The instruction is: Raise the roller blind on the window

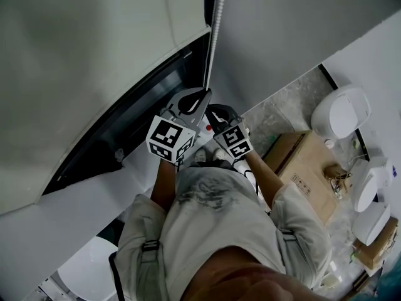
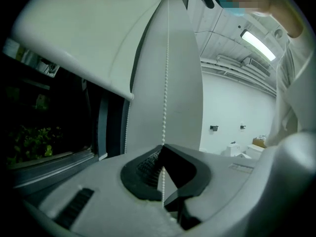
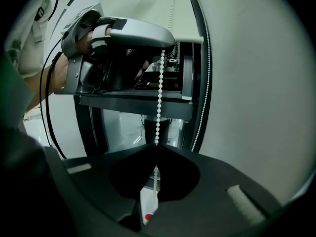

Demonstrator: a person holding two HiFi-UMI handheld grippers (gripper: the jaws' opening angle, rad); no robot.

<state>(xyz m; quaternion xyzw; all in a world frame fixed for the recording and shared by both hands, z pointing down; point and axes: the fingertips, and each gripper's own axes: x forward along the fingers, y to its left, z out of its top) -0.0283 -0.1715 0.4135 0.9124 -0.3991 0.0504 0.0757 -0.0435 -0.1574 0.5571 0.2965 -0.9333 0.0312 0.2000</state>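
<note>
Fingers (image 2: 143, 169) of left gripper (image 2: 163, 147) and right gripper (image 3: 155, 147) each pinch the bead chain (image 2: 165, 83); roller blind (image 2: 74, 28) looks only partly raised.

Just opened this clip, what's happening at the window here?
A person stands at the window with a gripper in each hand, both clamped on the blind's bead chain. The left gripper has its jaws shut on the chain higher up; the right gripper grips the same strand just below it. The roller blind covers the upper part of the window, with dark glass showing beneath its bottom edge.
</note>
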